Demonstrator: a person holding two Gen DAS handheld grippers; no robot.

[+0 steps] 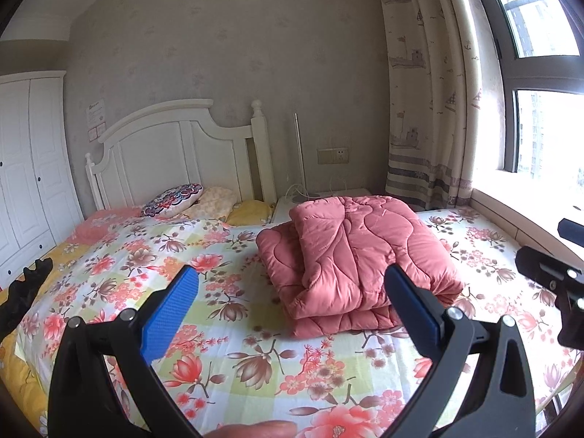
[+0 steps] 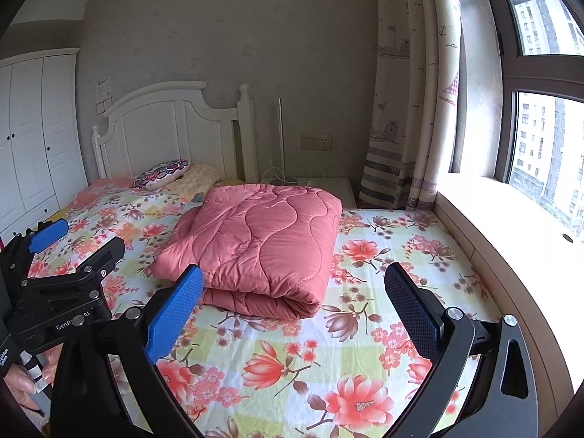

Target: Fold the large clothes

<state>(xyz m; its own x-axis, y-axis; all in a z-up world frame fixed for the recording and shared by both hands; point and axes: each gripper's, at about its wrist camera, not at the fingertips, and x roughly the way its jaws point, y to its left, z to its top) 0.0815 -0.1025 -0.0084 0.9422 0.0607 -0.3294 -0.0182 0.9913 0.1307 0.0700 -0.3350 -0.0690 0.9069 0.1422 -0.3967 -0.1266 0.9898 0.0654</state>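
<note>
A pink quilted comforter (image 1: 357, 255) lies folded into a thick rectangular bundle on the floral bedsheet (image 1: 233, 335); the right wrist view shows the same comforter (image 2: 259, 244) left of centre. My left gripper (image 1: 292, 277) hovers above the sheet just short of the bundle's near edge, open, with nothing between its blue pads. My right gripper (image 2: 294, 277) is also open and empty, its left pad (image 2: 175, 306) close to the bundle's near corner. The left gripper's body (image 2: 54, 292) shows at the left of the right wrist view.
Pillows (image 1: 175, 199) lie by the white headboard (image 1: 182, 146). A white wardrobe (image 1: 25, 168) stands at the left, a nightstand (image 2: 325, 184) behind the bed. A curtain (image 2: 412, 109) and window sill (image 2: 511, 211) run along the right. A dark garment (image 1: 25, 292) lies at the bed's left edge.
</note>
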